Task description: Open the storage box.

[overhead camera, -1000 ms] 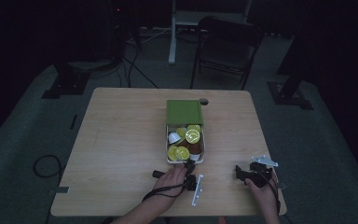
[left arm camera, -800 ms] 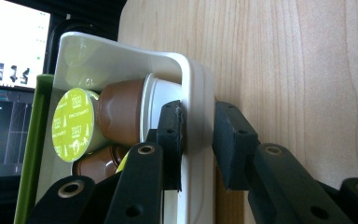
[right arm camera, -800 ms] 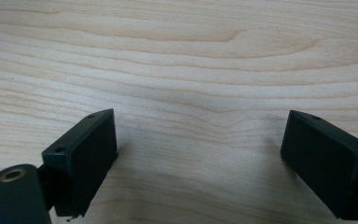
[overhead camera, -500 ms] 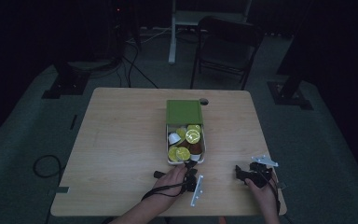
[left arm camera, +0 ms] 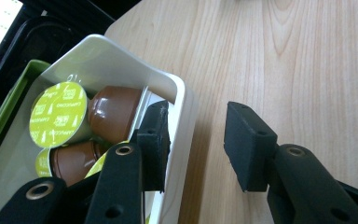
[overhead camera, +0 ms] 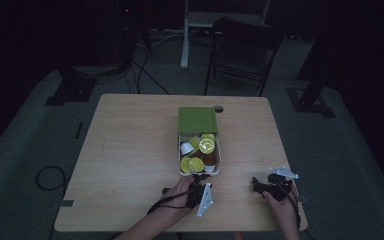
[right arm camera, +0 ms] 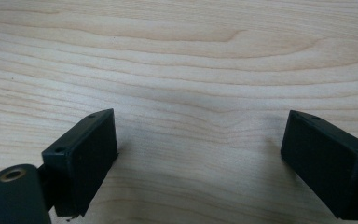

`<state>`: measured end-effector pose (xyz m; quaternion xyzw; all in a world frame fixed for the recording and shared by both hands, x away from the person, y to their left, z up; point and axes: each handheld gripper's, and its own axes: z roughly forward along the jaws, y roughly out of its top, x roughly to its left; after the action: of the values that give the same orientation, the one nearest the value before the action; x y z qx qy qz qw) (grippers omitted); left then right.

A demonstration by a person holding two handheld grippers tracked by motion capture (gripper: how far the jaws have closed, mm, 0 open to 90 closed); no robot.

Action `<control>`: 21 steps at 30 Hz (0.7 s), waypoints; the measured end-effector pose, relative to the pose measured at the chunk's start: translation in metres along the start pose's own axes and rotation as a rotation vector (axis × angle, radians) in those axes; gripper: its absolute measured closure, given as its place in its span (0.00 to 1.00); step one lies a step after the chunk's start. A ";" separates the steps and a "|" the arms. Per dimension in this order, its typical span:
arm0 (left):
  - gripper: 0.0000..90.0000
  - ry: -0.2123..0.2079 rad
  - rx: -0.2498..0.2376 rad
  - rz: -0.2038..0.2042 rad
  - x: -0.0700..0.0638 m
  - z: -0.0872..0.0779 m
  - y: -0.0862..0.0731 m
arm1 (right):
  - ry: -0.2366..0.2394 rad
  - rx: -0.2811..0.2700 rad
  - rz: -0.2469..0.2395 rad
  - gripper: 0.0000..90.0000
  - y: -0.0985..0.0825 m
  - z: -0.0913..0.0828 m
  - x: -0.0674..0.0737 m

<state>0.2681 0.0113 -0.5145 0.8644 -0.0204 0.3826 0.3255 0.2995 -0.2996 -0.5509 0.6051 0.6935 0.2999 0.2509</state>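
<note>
A white tray [overhead camera: 181, 169] with a green lid [overhead camera: 197, 120] slid back holds several coffee capsules, some with green foil tops [left arm camera: 58, 116], some brown [left arm camera: 116, 112]. My left gripper [overhead camera: 198, 178] is at the tray's near end. In the left gripper view its jaws [left arm camera: 198, 123] straddle the tray's wall [left arm camera: 182, 100], one pad inside against it and the other apart outside on the table. These jaws have just been opening. My right gripper [overhead camera: 258, 185] rests to the right on the table, and its jaws [right arm camera: 200, 140] stand wide open over bare wood.
The wooden table [overhead camera: 130, 150] has free room left and right of the tray. A hole [overhead camera: 219, 108] sits near the far edge. Behind the table stand a chair [overhead camera: 240, 50] and dark stands. Cables [overhead camera: 47, 177] lie on the floor.
</note>
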 end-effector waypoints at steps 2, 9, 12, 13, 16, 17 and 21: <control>0.68 -0.007 -0.015 -0.033 0.001 -0.004 -0.001 | 0.000 0.000 0.000 0.11 0.000 0.000 0.000; 0.68 -0.035 -0.030 -0.113 0.005 -0.016 -0.008 | 0.000 0.000 0.000 0.11 0.000 0.000 0.000; 0.68 -0.045 -0.021 -0.138 0.005 -0.020 -0.012 | 0.000 0.000 0.000 0.11 0.000 0.000 0.000; 0.68 -0.047 -0.027 -0.152 0.006 -0.021 -0.014 | 0.000 0.000 0.000 0.11 0.000 0.000 0.000; 0.68 -0.056 -0.022 -0.177 0.007 -0.024 -0.018 | 0.000 0.000 0.000 0.11 0.000 0.000 0.000; 0.71 -0.062 -0.020 -0.186 0.007 -0.024 -0.019 | 0.000 0.000 0.000 0.11 0.000 0.000 0.000; 0.71 -0.073 -0.012 -0.204 0.007 -0.028 -0.024 | 0.000 0.000 0.000 0.11 0.000 0.000 0.000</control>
<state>0.2619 0.0479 -0.5088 0.8734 0.0537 0.3155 0.3671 0.2995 -0.2996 -0.5510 0.6050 0.6936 0.3000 0.2509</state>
